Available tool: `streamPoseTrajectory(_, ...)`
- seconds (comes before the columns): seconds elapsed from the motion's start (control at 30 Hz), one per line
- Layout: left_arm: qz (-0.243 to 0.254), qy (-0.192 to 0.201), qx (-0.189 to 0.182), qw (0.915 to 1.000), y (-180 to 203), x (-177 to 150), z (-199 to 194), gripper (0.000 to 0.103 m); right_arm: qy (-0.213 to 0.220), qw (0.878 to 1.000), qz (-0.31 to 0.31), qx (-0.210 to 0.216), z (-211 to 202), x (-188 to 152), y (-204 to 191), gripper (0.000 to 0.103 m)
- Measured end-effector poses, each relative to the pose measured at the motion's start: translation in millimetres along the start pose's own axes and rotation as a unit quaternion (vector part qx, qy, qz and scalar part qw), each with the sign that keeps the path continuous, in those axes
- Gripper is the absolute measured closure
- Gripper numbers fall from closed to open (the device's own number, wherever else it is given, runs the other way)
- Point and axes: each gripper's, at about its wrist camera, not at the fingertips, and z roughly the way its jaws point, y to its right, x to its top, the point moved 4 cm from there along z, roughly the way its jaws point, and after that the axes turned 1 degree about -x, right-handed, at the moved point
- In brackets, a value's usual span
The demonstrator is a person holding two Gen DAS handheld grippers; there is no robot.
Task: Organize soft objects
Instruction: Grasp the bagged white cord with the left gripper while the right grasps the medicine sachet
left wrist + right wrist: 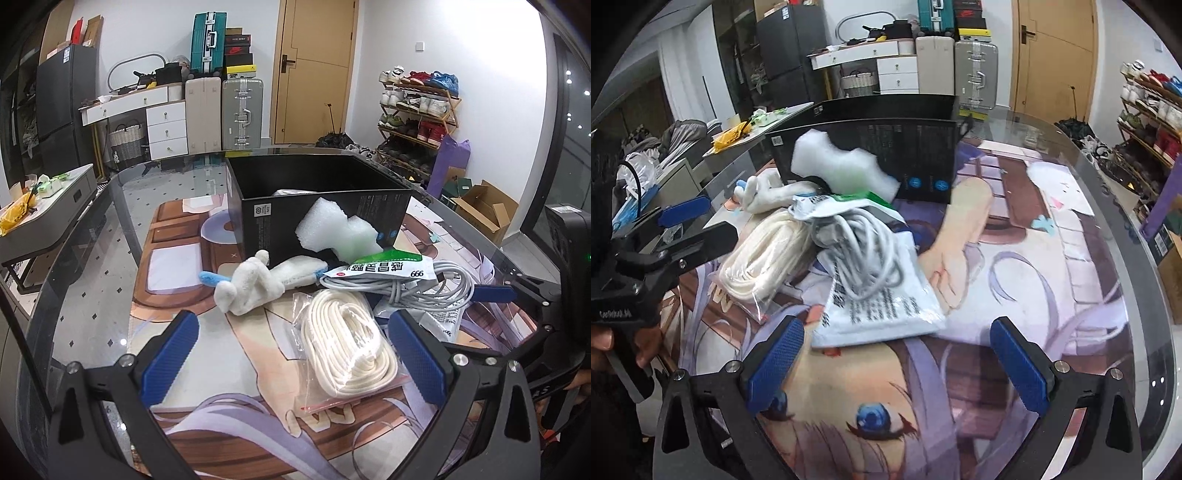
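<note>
A black open box (325, 206) (886, 155) stands on the printed mat, with white foam (338, 229) (846, 162) leaning on its front. Before it lie a white plush toy (247, 284) (764, 192), a bagged coil of cream rope (347, 347) (761, 258), a grey cable bundle (417, 288) (864, 243), a green-and-white sachet (384, 267) and a white printed pouch (882, 310). My left gripper (295, 354) is open, its pads either side of the rope bag. My right gripper (897, 362) is open and empty, just short of the pouch.
The round glass table (92, 258) carries an anime-print mat (1015, 258). The right gripper also shows at the right edge of the left wrist view (517, 295). Suitcases, drawers, a shoe rack (417, 114) and a cardboard box (484, 210) stand around the room.
</note>
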Motion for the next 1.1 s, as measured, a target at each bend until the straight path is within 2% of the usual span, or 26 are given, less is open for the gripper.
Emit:
streamPoseTrajectory(0.2, -0.005, -0.004, -0.003, 1.0000, -2, 1, 1, 0.000, -0.004, 1.000, -0.023, -0.010, 11, 10, -6, 0.002)
streamPoseTrajectory(0.3, -0.007, -0.005, -0.004, 1.0000, -3, 1, 1, 0.000, 0.001, 0.999, -0.040, -0.007, 13, 14, -11, 0.016)
streamPoseTrajectory(0.43, -0.007, -0.005, -0.003, 1.0000, -3, 1, 1, 0.000, 0.006, 0.998, -0.055, 0.003, 13, 18, -16, 0.039)
streamPoseTrajectory(0.6, -0.007, -0.005, -0.004, 1.0000, -3, 1, 1, 0.000, 0.009, 0.998, -0.061, 0.011, 9, 15, -15, 0.047)
streamPoseTrajectory(0.63, -0.007, -0.005, -0.004, 1.0000, -4, 1, 1, 0.000, 0.009, 0.998, -0.062, 0.012, 8, 14, -14, 0.050)
streamPoseTrajectory(0.67, -0.007, -0.005, -0.003, 1.0000, -3, 1, 1, 0.000, 0.011, 0.998, -0.064, 0.014, 6, 12, -15, 0.060)
streamPoseTrajectory(0.8, -0.007, -0.005, -0.003, 1.0000, -3, 1, 1, 0.000, 0.015, 0.997, -0.068, 0.016, 2, 10, -14, 0.064)
streamPoseTrajectory(1.1, -0.007, -0.005, -0.004, 1.0000, -4, 2, 1, 0.000, 0.031, 0.997, -0.030, 0.061, -12, 10, -2, 0.071)
